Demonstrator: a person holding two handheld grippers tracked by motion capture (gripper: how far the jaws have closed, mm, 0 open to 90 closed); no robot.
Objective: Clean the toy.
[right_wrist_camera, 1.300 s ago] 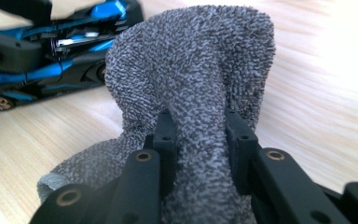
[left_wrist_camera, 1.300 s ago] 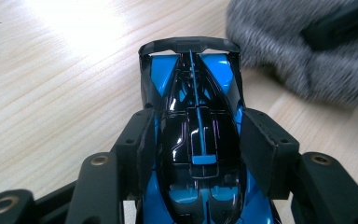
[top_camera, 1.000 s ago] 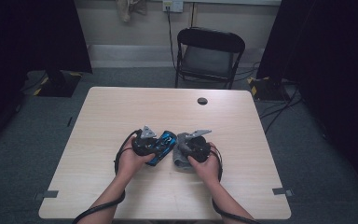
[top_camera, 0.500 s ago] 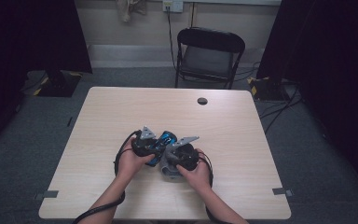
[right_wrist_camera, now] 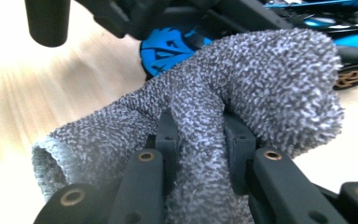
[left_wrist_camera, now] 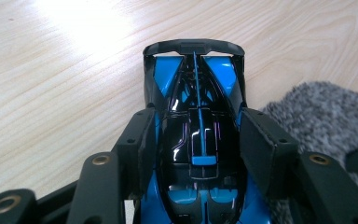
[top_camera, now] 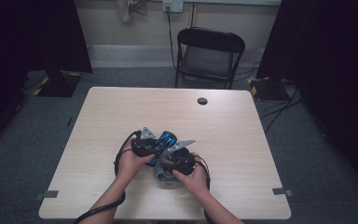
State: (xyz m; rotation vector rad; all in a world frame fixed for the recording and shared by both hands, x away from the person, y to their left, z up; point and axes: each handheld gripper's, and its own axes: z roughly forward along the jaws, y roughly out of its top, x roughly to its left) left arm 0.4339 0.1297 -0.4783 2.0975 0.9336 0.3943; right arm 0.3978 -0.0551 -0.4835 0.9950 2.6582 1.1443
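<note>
A blue and black toy car (left_wrist_camera: 196, 112) sits between the jaws of my left gripper (left_wrist_camera: 198, 135), whose pads press on its two sides. From above the car (top_camera: 167, 139) shows near the table's front middle, held by the left gripper (top_camera: 156, 142). My right gripper (right_wrist_camera: 200, 135) is shut on a fuzzy grey cloth (right_wrist_camera: 242, 79), bunched up and folded over its jaws. The cloth (left_wrist_camera: 321, 116) lies right beside the car, touching or nearly touching its side. In the high view the right gripper (top_camera: 175, 156) is close against the left one, with grey cloth (top_camera: 165, 177) under the hand.
The light wooden table (top_camera: 242, 140) has a small dark round cap (top_camera: 202, 101) near its far edge. A black folding chair (top_camera: 207, 53) stands behind the table. A blue-rimmed wheel (right_wrist_camera: 168, 46) of the car is near the cloth in the right gripper view.
The right hand has moved left with the cloth, up against the car and the left gripper. The left hand has stayed in place with the car.
</note>
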